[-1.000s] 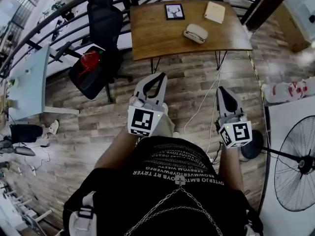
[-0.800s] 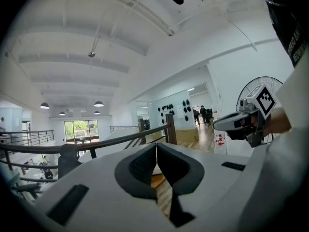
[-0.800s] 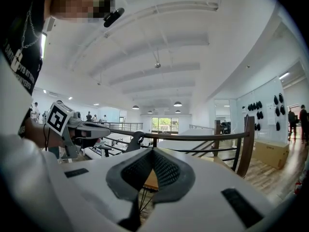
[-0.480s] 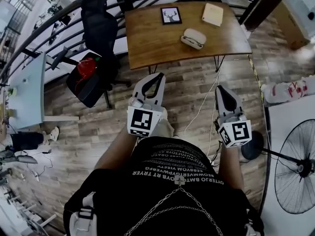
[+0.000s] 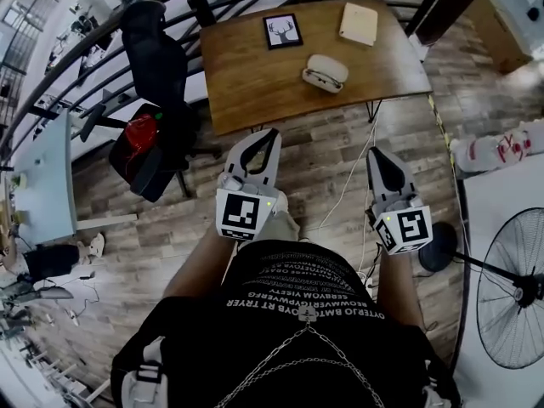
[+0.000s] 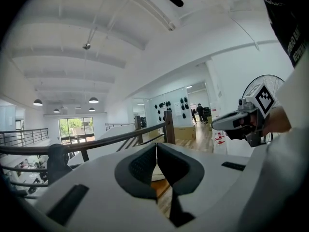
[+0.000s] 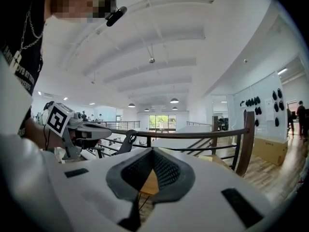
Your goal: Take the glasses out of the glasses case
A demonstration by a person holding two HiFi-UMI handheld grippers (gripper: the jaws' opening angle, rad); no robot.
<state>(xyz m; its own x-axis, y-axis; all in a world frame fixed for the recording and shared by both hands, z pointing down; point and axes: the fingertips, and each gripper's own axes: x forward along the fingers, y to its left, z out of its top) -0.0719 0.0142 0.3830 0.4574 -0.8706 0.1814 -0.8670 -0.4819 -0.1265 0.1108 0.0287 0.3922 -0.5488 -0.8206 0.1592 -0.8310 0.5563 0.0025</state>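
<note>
The white oval glasses case (image 5: 325, 70) lies on the wooden table (image 5: 255, 75), far ahead of both grippers; no glasses show. My left gripper (image 5: 272, 132) is held at waist height over the floor, its jaws meeting at the tips with nothing between them, as the left gripper view (image 6: 156, 148) also shows. My right gripper (image 5: 372, 151) is beside it, jaws likewise closed and empty (image 7: 152, 152). Each gripper view catches the other gripper: the right gripper (image 6: 241, 122) and the left gripper (image 7: 72, 127).
A framed deer picture (image 5: 283, 31) and a pale notebook (image 5: 359, 22) share the table. A black office chair (image 5: 157, 49) with a red bag (image 5: 140, 130) stands left of it. A railing runs behind. A floor fan (image 5: 510, 287) is at right, and a cable (image 5: 348, 185) crosses the floor.
The head view has shifted: table and case slid left and slightly down in the picture. Both grippers rose a little and stayed shut.
</note>
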